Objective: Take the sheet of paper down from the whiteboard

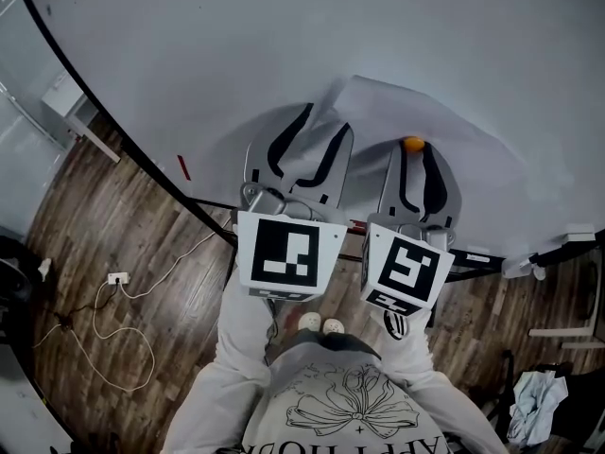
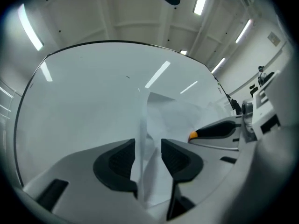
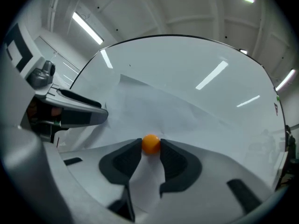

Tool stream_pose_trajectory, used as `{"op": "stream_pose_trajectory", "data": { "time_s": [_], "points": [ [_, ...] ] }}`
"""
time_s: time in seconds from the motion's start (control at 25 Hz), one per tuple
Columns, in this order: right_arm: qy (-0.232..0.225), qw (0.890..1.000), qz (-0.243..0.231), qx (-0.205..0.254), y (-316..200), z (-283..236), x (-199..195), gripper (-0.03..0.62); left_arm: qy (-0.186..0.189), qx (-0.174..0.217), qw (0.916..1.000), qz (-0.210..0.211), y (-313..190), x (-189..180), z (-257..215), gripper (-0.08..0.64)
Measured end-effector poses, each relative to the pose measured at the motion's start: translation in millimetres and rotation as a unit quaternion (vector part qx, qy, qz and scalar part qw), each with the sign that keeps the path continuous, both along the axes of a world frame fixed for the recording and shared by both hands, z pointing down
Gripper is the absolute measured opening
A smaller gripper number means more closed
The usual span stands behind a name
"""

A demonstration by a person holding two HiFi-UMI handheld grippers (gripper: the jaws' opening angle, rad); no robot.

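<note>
Unpinning seems underway: right gripper [image 3: 151, 147] clamps the orange magnet [image 3: 151, 143] at lower centre, left gripper [image 2: 148, 149] gapes around the sheet of paper [image 2: 174, 116]; next, pull the magnet off.

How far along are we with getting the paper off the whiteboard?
Done so far: one edge of the paper curls off the whiteboard. In hand: the right gripper is closed on the orange magnet pinning the paper, and the left gripper is open with the loose fold between its jaws. Left: pull the magnet off, clamp the paper and take it down.
</note>
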State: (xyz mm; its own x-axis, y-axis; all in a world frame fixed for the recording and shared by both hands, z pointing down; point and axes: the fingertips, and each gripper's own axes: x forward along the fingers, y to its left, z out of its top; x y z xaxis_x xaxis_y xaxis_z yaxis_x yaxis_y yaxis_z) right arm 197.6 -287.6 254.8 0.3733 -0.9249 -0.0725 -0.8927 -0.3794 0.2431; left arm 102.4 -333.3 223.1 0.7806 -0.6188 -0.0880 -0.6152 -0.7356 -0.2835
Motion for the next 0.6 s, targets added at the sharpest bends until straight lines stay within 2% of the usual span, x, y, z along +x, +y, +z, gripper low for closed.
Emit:
{"op": "stream_pose_trajectory", "data": {
  "time_s": [0.2,0.4,0.6],
  "points": [
    [-0.001,1.0,-0.004,0.0,0,0,1,0.121,-0.016,0.027,0.9991,0.029,1,8,-17,0.158],
    [-0.004,1.0,-0.004,-0.001,1,-1,3,0.121,-0.051,0.027,0.9968,0.055,8,19,-15,0.152],
    [-0.003,1.0,-0.008,-0.001,0,1,1,0.121,-0.036,0.021,0.9981,0.045,7,18,-17,0.063]
  ]
}}
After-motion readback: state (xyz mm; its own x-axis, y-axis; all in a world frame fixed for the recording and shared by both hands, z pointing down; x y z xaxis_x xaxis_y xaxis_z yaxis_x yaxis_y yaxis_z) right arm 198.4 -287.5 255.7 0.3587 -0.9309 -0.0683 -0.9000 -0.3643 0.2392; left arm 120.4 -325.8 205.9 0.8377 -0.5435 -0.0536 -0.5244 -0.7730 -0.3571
